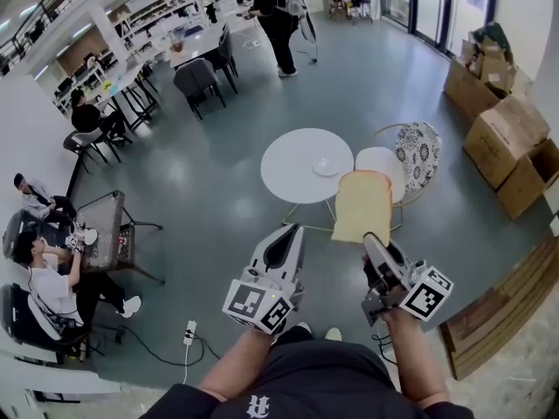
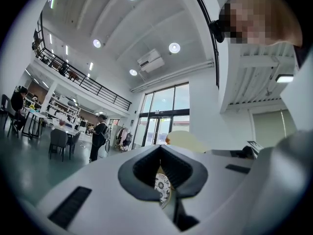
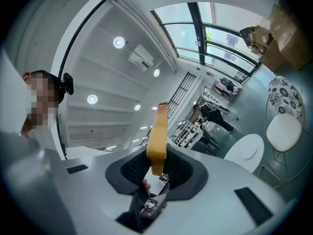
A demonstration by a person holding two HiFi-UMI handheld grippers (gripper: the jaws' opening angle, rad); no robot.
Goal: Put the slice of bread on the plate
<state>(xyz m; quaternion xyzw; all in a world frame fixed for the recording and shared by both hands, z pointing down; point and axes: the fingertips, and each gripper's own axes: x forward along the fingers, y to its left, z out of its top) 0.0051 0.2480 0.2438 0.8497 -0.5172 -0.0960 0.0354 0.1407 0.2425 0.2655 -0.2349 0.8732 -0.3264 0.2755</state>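
A pale yellow slice of bread (image 1: 362,206) stands upright in my right gripper (image 1: 372,239), which is shut on its lower edge. In the right gripper view the bread (image 3: 158,136) rises edge-on from between the dark pads. A small white plate (image 1: 327,166) lies on the round white table (image 1: 293,168) ahead, beyond and left of the bread; the right gripper view shows this plate (image 3: 249,150) at lower right. My left gripper (image 1: 285,239) is held beside the right one, shut and holding nothing. In the left gripper view (image 2: 164,180) the bread (image 2: 188,140) peeks over the jaws.
A chair with a white seat (image 1: 382,162) and floral back (image 1: 417,154) stands against the table's right side. Cardboard boxes (image 1: 507,138) are stacked at the right, wooden boards (image 1: 502,299) lie at lower right. People sit at desks far left; one stands at the back (image 1: 278,20).
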